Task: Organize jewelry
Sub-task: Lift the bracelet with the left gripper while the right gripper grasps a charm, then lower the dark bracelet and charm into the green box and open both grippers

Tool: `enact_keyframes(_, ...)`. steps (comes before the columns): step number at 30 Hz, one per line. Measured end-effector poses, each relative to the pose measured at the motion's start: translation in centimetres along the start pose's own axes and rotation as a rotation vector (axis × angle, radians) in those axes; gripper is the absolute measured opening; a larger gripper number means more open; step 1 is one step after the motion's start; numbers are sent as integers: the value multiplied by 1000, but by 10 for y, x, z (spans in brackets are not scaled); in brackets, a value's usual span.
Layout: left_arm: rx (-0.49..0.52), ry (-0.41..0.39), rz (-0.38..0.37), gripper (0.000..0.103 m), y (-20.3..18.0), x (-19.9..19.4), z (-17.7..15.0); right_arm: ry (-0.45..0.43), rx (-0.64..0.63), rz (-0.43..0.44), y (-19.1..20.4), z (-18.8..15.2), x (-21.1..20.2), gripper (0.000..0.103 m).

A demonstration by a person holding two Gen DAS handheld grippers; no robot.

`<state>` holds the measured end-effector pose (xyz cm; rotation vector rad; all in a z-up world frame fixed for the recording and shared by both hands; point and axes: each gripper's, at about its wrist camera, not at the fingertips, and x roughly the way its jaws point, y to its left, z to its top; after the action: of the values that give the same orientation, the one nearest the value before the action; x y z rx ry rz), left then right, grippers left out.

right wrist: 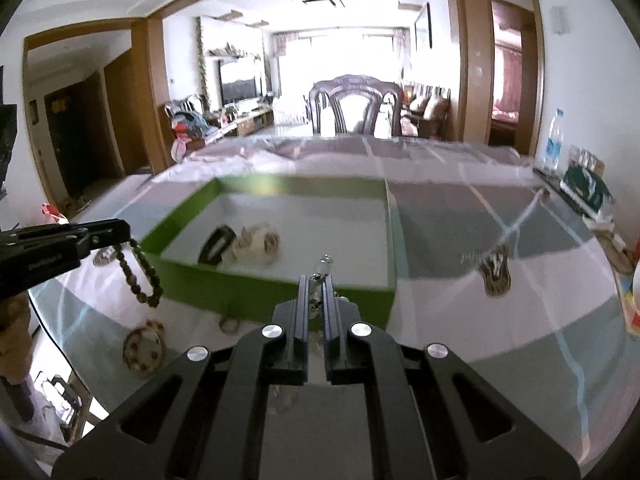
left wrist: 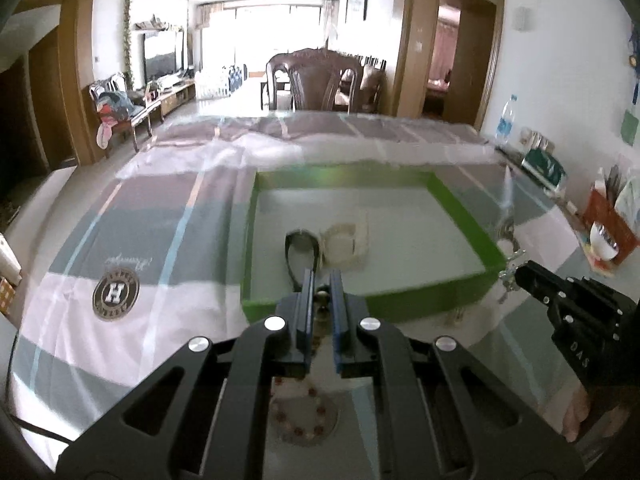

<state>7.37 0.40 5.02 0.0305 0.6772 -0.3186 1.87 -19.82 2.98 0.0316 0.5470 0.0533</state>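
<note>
A green box (left wrist: 464, 216) (right wrist: 180, 204) with a white floor lies on the table. Inside it are a black band (left wrist: 301, 245) (right wrist: 216, 245) and a cream bracelet (left wrist: 347, 245) (right wrist: 258, 245). My left gripper (left wrist: 321, 280) is shut on a brown bead bracelet (right wrist: 140, 276) that hangs over the box's near left corner; the gripper also shows in the right wrist view (right wrist: 120, 236). My right gripper (right wrist: 316, 280) is shut on a silver chain piece (right wrist: 323, 266) above the box's near wall; the gripper also shows in the left wrist view (left wrist: 516, 274).
A round beaded coaster (right wrist: 144, 348) (left wrist: 304, 420) lies on the table in front of the box. A small dark pendant (right wrist: 496, 268) lies to the right. A water bottle (right wrist: 554, 140), boxes and a cup (left wrist: 604, 240) line the right edge. A chair (left wrist: 316, 80) stands beyond.
</note>
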Motion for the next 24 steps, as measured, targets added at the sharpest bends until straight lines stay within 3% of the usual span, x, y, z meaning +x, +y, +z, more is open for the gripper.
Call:
enact_keyframes(6,-56,-8,-16,8,8,25,28,-83,-14,14,9,27,15,6)
enact_keyframes(15,-113,-30,-4,8,22,49,46,-24,20,28,11,41,63,6)
enact_keyframes(20,-101,20,17,8,23,72,43,42,-5,18,16,34,82,7)
enact_keyframes(22,-104,44,12,8,24,79,38,46,-7,10,16,31,82,17)
enact_keyframes(24,-103,50,8,8,25,79,33,39,-6,1,15,28,77,35)
